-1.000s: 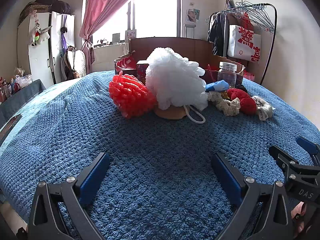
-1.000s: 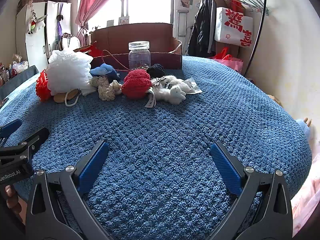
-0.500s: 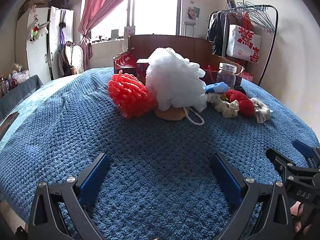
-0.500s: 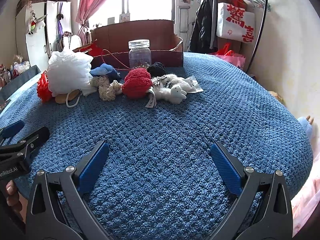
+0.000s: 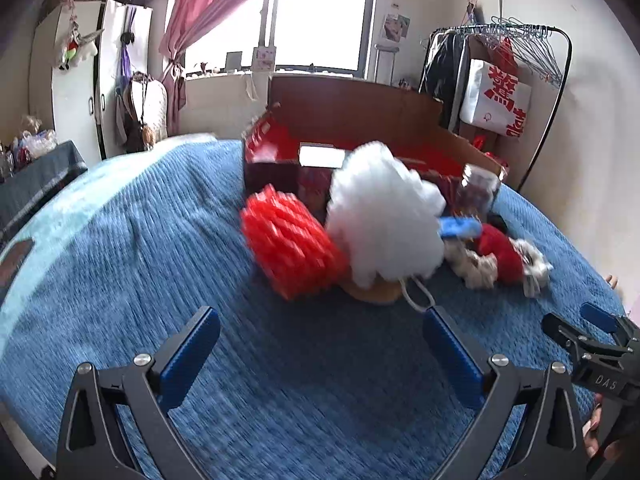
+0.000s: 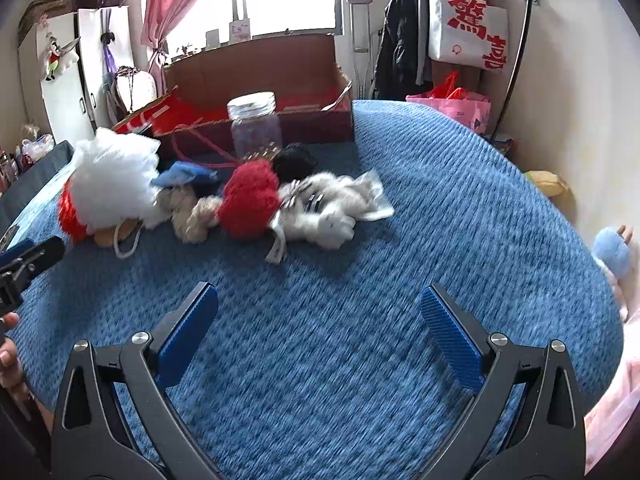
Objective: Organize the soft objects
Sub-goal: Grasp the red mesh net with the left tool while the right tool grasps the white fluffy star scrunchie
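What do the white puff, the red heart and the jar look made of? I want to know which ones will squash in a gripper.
White puff: gathered nylon-like mesh, matte and frilly, probably a bath sponge with a cord loop. Red heart: fuzzy plush or yarn, soft-looking pile. Jar: clear glass or hard plastic, contents showing through, pale lid; likely rigid.

2 low wrist views, shared soft pile (image 5: 384,224) ahead

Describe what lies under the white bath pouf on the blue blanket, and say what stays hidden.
A flat tan object pokes out beneath the white bath pouf, beside the pouf's white cord loop. Most of it is covered, so its shape and kind cannot be told.
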`<state>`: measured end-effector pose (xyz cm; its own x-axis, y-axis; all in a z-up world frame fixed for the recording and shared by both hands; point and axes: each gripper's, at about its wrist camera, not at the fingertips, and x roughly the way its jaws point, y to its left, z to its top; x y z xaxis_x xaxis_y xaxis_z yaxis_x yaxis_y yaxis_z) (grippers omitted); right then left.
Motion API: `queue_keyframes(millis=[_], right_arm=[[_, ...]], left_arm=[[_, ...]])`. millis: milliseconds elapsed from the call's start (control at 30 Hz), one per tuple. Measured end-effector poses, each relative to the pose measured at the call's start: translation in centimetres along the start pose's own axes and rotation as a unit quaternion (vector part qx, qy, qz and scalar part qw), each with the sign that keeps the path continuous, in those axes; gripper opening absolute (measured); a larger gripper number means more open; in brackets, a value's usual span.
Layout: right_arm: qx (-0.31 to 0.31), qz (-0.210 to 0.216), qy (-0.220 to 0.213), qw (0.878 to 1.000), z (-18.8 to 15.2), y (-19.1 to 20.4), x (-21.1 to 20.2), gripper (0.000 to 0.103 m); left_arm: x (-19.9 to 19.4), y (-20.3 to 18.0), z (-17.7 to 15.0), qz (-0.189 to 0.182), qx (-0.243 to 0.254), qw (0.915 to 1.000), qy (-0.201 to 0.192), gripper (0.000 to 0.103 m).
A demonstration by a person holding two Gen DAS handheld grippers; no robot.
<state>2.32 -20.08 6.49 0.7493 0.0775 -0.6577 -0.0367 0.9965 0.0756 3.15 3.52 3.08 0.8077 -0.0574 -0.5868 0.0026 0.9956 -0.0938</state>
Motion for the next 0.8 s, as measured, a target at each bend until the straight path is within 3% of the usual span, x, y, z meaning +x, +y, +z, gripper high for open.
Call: queue_keyframes(millis=[300, 500, 567, 667, 733, 800], right_arm=[[-0.050, 0.013, 0.022, 0.998, 3.8, -1.3, 1.9, 0.103], [-0.132, 0.026, 0.047, 0.990, 5.1, -1.1, 3.9, 0.102], [-0.158, 0.031, 0.053, 0.985, 5.2, -0.7, 4.5, 0.097], [-0.180, 0.045, 0.067, 0.980, 5.3, -0.4, 5.4, 0.080], [-0.177, 0.063, 0.082, 0.979, 5.4, -0.4, 5.9, 0.063], [-0.166, 0.086, 0.089, 0.978, 5.5, -0.7, 6.0, 0.054]], left_arm=[[0.7, 2.0, 3.3, 0.017, 0.023, 0.9996, -0.008, 0.103], [2.5, 3.9, 5.0, -0.016, 0.011, 0.9994, 0.029, 0.098], [3.3, 4.1, 5.3, -0.030, 0.011, 0.9983, 0.048, 0.096], [4.2, 4.3, 5.5, -0.050, 0.009, 0.9963, 0.070, 0.089], [4.8, 4.4, 5.7, -0.064, 0.005, 0.9947, 0.081, 0.081], [5.2, 4.4, 5.8, -0.075, 0.006, 0.9931, 0.089, 0.068]])
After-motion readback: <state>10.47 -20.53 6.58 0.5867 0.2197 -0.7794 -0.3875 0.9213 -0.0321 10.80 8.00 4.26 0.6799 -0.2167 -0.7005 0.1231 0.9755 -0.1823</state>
